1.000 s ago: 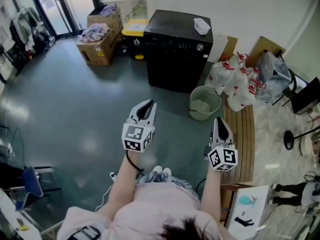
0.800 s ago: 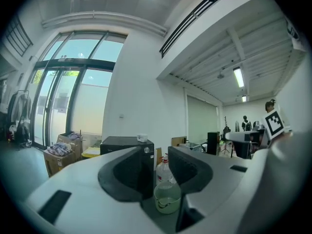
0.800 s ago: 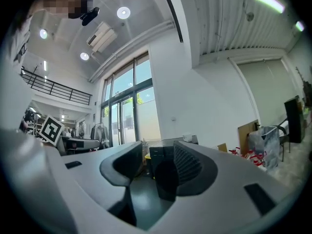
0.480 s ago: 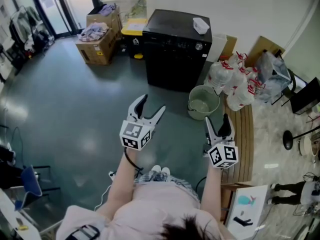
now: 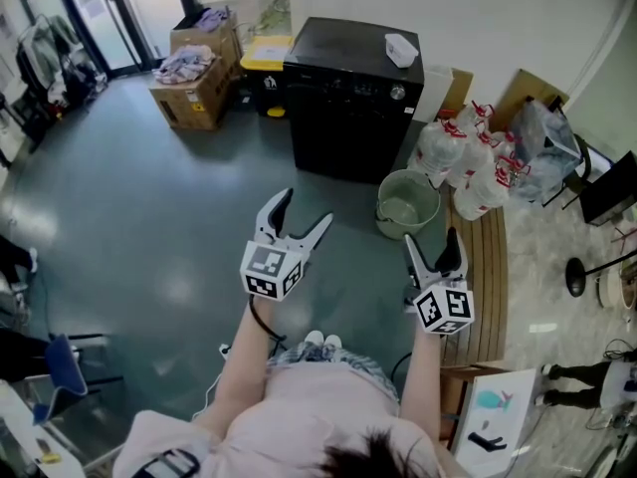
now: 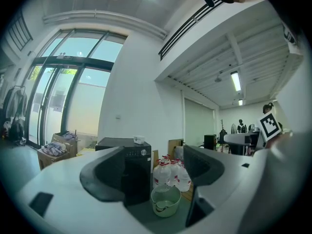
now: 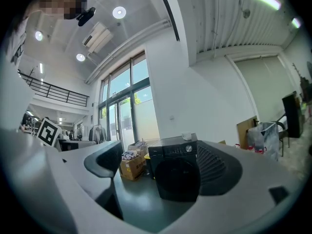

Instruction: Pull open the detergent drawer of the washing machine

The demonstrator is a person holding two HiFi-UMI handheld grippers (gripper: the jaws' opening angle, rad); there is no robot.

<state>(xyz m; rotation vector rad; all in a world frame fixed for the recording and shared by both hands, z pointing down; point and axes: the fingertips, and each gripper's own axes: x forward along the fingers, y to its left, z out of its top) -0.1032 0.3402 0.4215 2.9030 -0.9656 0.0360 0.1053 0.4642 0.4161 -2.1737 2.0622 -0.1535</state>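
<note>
The black front-loading washing machine (image 5: 353, 98) stands against the far wall, with a small white box (image 5: 401, 51) on its lid and a round knob (image 5: 398, 94) on the top front strip. That strip looks flush, with no drawer pulled out. My left gripper (image 5: 304, 210) hovers over the floor well short of the machine, jaws opening wide with nothing between them. My right gripper (image 5: 430, 242) is level with it further right, jaws also opening and empty. The left gripper view shows the washing machine (image 6: 129, 172) ahead, and the right gripper view also shows the machine (image 7: 175, 174).
A pale green basin (image 5: 406, 205) sits on the floor at the machine's right front corner, with several large water bottles (image 5: 468, 162) behind it. A slatted wooden bench (image 5: 483, 267) runs along the right. Cardboard boxes (image 5: 199, 78) and a yellow-lidded bin (image 5: 267, 58) stand left of the machine.
Both grippers went from shut to wide open. Neither hand has shifted noticeably, and the washing machine is unchanged.
</note>
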